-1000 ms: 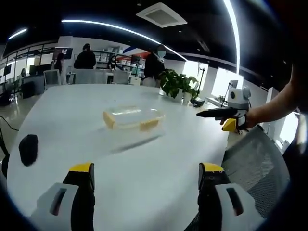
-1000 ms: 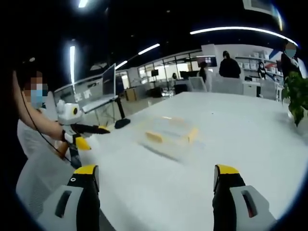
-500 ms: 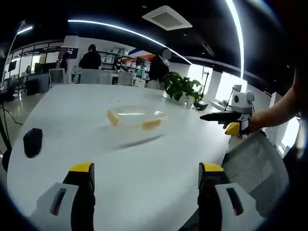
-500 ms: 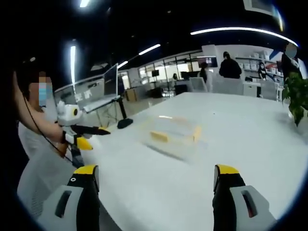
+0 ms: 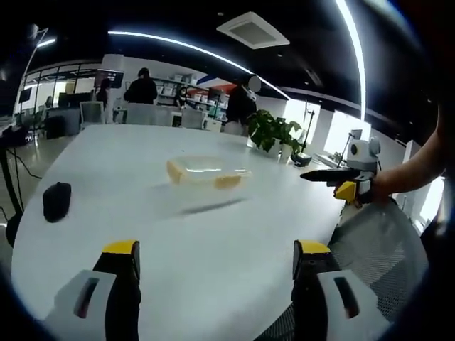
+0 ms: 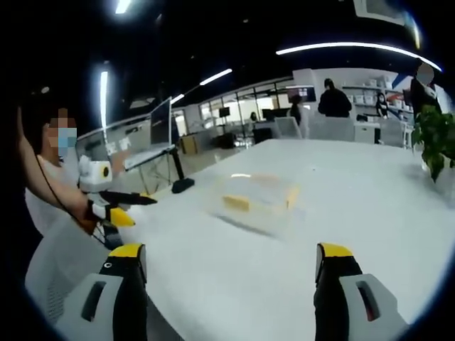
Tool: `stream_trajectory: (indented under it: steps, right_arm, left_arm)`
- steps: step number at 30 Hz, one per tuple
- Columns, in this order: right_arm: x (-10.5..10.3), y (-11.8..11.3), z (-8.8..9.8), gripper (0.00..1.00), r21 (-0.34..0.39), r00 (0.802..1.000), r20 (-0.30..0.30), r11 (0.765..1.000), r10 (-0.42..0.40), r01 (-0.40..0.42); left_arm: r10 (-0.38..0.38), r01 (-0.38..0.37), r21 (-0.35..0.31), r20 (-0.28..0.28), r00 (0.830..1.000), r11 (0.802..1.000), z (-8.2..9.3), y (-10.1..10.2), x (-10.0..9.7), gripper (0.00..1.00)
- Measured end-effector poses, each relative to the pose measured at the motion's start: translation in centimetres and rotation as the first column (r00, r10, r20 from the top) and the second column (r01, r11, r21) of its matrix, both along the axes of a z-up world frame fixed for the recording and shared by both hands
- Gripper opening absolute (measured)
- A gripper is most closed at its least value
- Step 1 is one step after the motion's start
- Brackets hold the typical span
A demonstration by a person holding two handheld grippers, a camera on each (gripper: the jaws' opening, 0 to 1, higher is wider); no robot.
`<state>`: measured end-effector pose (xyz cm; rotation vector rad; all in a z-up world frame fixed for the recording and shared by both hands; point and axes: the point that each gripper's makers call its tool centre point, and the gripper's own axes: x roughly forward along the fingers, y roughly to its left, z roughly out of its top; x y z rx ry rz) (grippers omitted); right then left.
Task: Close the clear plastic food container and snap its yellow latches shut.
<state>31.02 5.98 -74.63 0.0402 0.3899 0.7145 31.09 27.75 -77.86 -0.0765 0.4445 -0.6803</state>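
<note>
A clear plastic food container (image 5: 206,172) with yellow latches lies flat on the white table (image 5: 178,234), well ahead of my left gripper (image 5: 215,273), which is open and holds nothing. In the right gripper view the same container (image 6: 257,199) sits blurred at mid-table, ahead of my open right gripper (image 6: 229,277). The right gripper (image 5: 334,175) also appears at the right of the left gripper view, held in a hand beyond the table edge, jaws close together. The left gripper (image 6: 121,200) appears at the left of the right gripper view, off the table's edge.
A black computer mouse (image 5: 56,201) lies on the table's left side. A potted plant (image 5: 270,129) stands at the far edge, with a mesh chair (image 5: 377,249) at the near right. A desk lamp base (image 6: 182,185) sits near the table's left edge. People stand in the background.
Both cameras have shifted a little. In the left gripper view the container and the mouse have slid slightly right. The left gripper sits lower in the right gripper view.
</note>
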Motion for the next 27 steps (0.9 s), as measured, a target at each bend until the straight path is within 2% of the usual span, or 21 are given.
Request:
stream_trajectory:
  steps: [2,13,27]
  right_arm:
    - [0.2,-0.1,0.4,1.00,0.000,1.000,0.025,1.000,-0.011,0.011]
    - [0.4,0.0,1.4,1.00,0.004,0.997,0.072,0.999,-0.041,0.041]
    - [0.0,0.0,1.1,0.99,-0.005,0.997,0.067,0.999,-0.049,0.050]
  left_arm:
    - [0.007,-0.008,0.023,0.043,0.999,1.000,0.5,0.3,0.2,0.90]
    - [0.001,-0.004,0.033,0.089,0.996,0.999,1.3,0.3,0.1,0.90]
    - [-0.011,0.008,0.040,0.081,0.997,0.999,1.3,0.4,-0.4,0.88]
